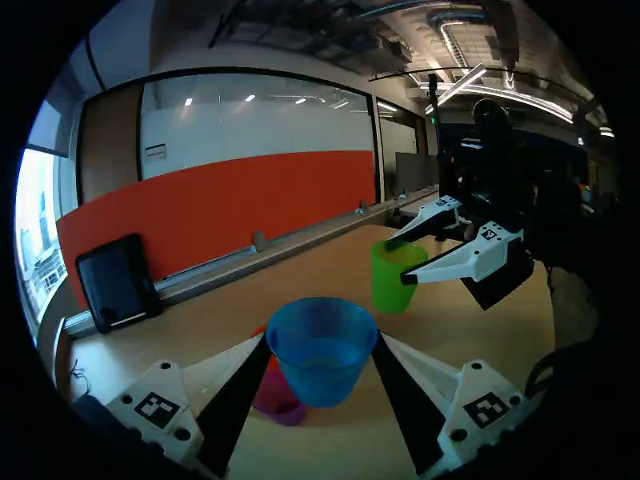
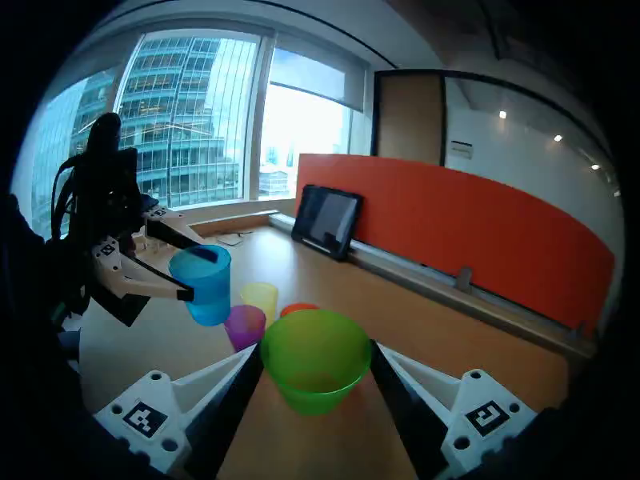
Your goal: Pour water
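Observation:
A blue cup (image 1: 322,350) with water in its bottom is held upright above the table, and my left gripper (image 1: 320,364) is shut on it. The same blue cup (image 2: 202,284) appears at the left of the right gripper view, between the left gripper's fingers (image 2: 132,276). A green cup (image 2: 315,360) is held upright with my right gripper (image 2: 316,372) shut on it. In the left gripper view the green cup (image 1: 394,274) hangs farther off to the right, gripped by white fingers (image 1: 468,260). The two cups are apart.
On the wooden table (image 2: 384,320) stand a purple cup (image 2: 244,326), a yellow cup (image 2: 260,299) and an orange one (image 2: 298,308), below and between the held cups. A dark tablet (image 2: 326,221) leans on the orange partition (image 2: 480,232). Windows lie beyond.

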Tool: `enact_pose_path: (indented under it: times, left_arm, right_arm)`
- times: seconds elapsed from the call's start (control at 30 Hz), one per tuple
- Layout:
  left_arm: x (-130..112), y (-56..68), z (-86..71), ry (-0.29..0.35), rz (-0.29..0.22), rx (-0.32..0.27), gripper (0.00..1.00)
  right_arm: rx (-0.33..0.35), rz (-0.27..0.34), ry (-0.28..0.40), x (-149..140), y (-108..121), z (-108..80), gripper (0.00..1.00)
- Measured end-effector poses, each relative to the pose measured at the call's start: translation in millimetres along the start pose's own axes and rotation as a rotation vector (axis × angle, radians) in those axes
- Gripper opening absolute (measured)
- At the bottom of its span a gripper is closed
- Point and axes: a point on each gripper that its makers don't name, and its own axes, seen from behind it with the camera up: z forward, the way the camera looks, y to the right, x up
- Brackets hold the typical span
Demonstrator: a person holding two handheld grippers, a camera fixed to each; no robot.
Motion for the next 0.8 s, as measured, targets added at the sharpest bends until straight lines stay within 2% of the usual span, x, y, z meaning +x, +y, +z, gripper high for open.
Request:
enact_pose_path:
  times: [0.8]
  left_arm:
    - [41.7, -27.5, -30.0, 0.125, -0.001, 0.044, 0.87]
  right_arm:
    - [-0.033, -0.011, 0.161, 53.7, -10.0, 5.3, 0.95]
